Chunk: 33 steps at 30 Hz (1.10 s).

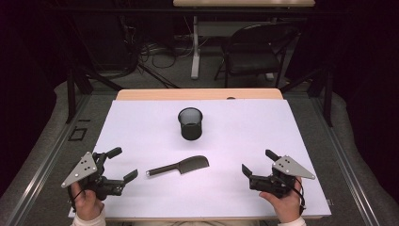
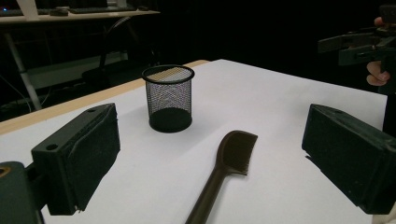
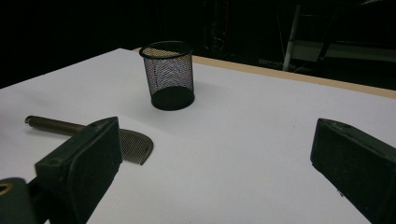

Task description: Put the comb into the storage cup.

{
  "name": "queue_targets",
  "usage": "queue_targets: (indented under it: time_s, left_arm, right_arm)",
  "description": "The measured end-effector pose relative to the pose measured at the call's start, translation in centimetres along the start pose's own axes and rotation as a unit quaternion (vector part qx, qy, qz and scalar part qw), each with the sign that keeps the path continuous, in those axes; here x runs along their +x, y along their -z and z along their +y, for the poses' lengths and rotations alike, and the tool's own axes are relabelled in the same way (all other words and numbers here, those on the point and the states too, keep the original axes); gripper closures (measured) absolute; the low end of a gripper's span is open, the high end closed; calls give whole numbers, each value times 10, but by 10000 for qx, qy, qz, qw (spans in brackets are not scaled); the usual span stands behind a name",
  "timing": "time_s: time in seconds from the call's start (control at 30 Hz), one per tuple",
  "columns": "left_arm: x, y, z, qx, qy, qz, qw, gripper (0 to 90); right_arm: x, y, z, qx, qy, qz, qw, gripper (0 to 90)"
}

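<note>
Grippers, left (image 1: 126,164) and right (image 1: 254,162), hover with jaws apart and empty at the near worktop (image 1: 291,141) corners, the dark plastic comb (image 1: 179,166) lying untouched between them, near of the black wire-mesh cup (image 1: 190,123); a first grasp looks next.

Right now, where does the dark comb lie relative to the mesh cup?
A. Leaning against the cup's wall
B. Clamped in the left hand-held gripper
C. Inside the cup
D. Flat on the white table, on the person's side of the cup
D: the comb lies flat on the table, apart from the upright mesh cup and nearer the person, with both hand-held grippers clear of it.
</note>
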State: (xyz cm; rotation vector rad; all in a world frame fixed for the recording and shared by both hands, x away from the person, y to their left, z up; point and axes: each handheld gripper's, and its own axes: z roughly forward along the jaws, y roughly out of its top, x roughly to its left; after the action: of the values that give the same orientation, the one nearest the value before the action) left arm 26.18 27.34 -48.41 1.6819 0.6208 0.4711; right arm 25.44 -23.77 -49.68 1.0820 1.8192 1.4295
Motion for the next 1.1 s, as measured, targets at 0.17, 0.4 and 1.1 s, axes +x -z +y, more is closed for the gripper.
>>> queue_targets:
  time_s: [0.17, 0.4, 1.1]
  left_arm:
    - [0, -8, 1, 73, -12, -23, 10000, 43]
    - [1, -14, 0, 241, 181, -74, 9995, 41]
    - [-1, -32, 1, 1356, 218, -202, 9903, 4]
  right_arm:
    - [-1, 3, -3, -3, -11, 5, 10000, 35]
    - [-3, 0, -3, 12, -5, 5, 10000, 42]
    - [-4, -10, -8, 251, 6, 81, 9997, 93]
